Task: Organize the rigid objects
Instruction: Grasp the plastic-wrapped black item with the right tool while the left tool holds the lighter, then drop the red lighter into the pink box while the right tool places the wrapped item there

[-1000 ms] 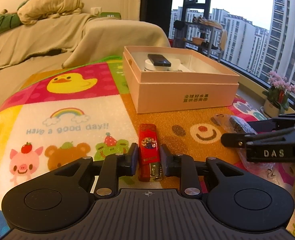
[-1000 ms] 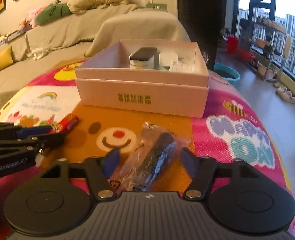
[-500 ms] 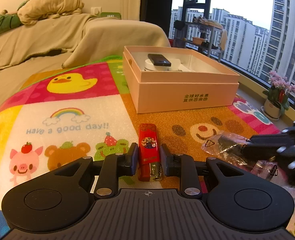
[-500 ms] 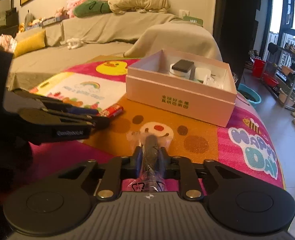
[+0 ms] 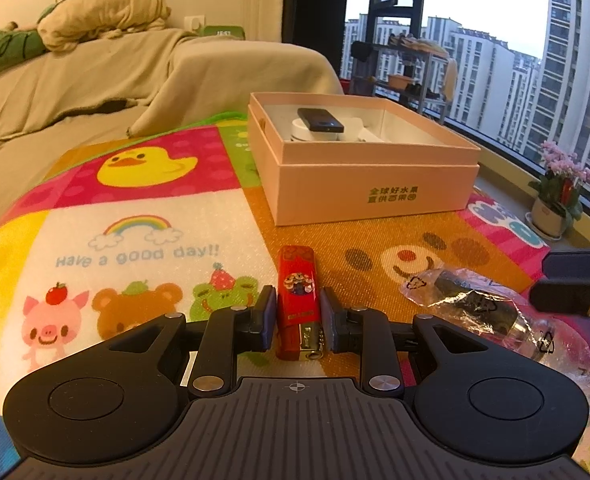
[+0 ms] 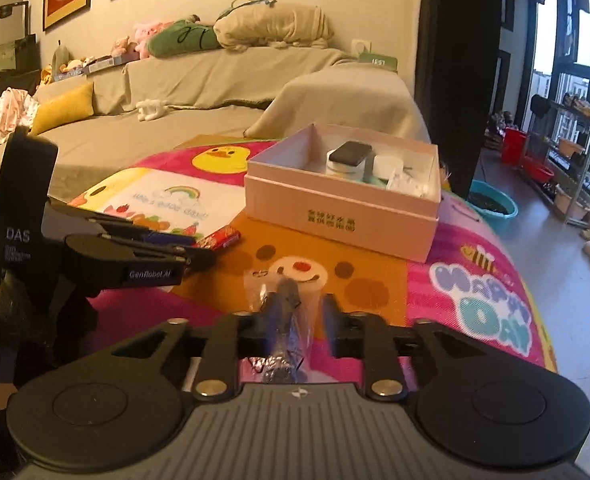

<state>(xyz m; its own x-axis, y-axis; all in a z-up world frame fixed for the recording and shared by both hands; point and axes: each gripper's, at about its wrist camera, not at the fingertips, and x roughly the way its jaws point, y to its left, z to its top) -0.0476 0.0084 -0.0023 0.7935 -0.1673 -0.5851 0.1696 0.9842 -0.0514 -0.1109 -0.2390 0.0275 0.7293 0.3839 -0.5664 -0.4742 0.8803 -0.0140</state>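
My left gripper (image 5: 297, 312) is shut on a red lighter (image 5: 297, 296) that lies on the colourful play mat (image 5: 135, 216). My right gripper (image 6: 299, 320) holds a dark object in a clear plastic bag (image 6: 285, 308), pressed against its left finger; a gap shows at the right finger. The bag also shows in the left wrist view (image 5: 479, 308), lifted just off the mat. A pink open box (image 5: 367, 176) stands ahead, holding a black device on a white jar (image 5: 319, 122). The box also shows in the right wrist view (image 6: 343, 208).
A beige covered sofa (image 5: 95, 80) runs behind the mat. A potted pink flower (image 5: 559, 196) stands by the window at right. A blue basin (image 6: 491, 204) and a metal shelf (image 6: 571, 152) stand on the floor to the right.
My right gripper closed on the bagged object, lifted it and swung round to the right. My left gripper stayed shut on the lighter, hardly moving.
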